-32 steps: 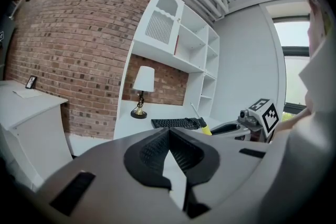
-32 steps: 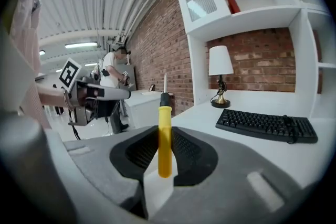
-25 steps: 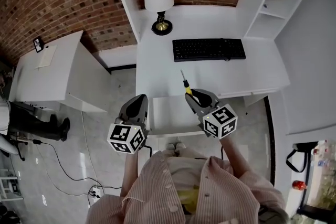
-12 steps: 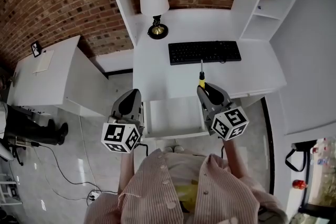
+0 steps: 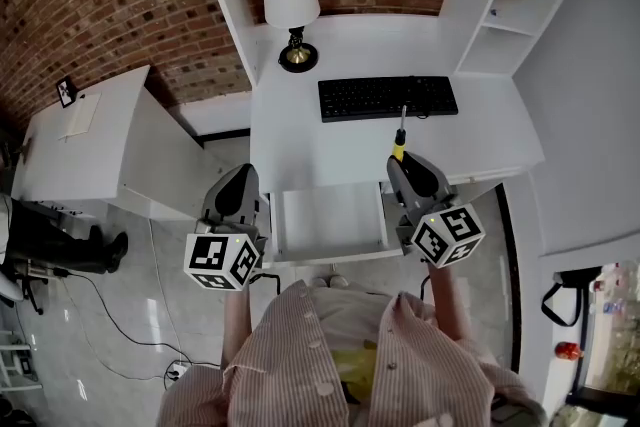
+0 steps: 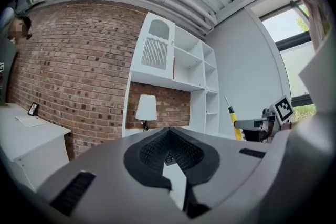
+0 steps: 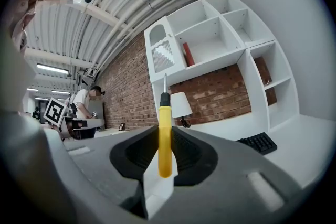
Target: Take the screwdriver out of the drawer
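Observation:
The screwdriver (image 5: 398, 147) has a yellow handle and a thin metal shaft. My right gripper (image 5: 402, 161) is shut on the handle and holds it over the desk's front edge, shaft pointing at the keyboard (image 5: 388, 97). In the right gripper view the screwdriver (image 7: 165, 139) stands upright between the jaws of the right gripper (image 7: 164, 132). The open white drawer (image 5: 330, 215) lies below, between both grippers, and shows only its bare floor. My left gripper (image 5: 243, 177) hovers left of the drawer, shut and holding nothing. In the left gripper view the left gripper (image 6: 168, 135) points level, and the screwdriver (image 6: 231, 122) shows at the right.
A white desk (image 5: 300, 130) carries a lamp (image 5: 290, 5) at the back left and the black keyboard. Shelves (image 5: 510, 15) rise at the desk's right. A second white table (image 5: 90, 130) stands to the left. A person (image 7: 86, 97) stands far back in the room.
My right gripper has carried the screwdriver to the right and farther over the desk, toward the keyboard. My left gripper has drifted a little left and risen.

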Demonstrator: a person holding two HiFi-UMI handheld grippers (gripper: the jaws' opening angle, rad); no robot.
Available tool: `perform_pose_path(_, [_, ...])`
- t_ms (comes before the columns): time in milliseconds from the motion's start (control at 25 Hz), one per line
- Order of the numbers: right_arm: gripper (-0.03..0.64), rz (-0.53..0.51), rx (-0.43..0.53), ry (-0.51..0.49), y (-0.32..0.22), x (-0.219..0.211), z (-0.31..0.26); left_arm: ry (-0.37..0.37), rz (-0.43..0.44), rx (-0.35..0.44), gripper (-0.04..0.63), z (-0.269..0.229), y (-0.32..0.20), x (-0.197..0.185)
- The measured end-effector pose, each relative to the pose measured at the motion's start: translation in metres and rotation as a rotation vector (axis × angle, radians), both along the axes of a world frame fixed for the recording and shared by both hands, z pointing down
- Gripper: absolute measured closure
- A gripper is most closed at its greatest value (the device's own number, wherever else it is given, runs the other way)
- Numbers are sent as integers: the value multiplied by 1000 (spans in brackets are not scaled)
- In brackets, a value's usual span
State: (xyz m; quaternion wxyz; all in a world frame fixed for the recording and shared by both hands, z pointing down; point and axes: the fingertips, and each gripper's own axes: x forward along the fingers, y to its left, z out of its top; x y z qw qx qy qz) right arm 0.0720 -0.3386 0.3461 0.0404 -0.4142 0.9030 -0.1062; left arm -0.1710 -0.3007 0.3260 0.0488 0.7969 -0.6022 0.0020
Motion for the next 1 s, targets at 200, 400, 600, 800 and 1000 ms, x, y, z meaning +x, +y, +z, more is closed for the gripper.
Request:
perform_pose_path(200, [537, 2, 0, 17, -1, -2, 4, 8, -12, -2, 595, 2, 0, -4])
perform_pose_path(400, [537, 10, -7, 18, -3, -1, 8, 9, -22, -15, 595, 7, -1, -7])
perform_pose_path(600, [537, 26, -18, 19, -4, 4, 12, -6, -28, -42, 595, 17, 0, -7])
perform_pose_path(800, [537, 35, -31, 25, -4, 8, 17, -6, -26, -59, 595, 23, 0, -6])
perform_pose_path(1000, [537, 45, -30, 25, -5, 11, 17, -4, -27, -65, 595, 24, -1, -7])
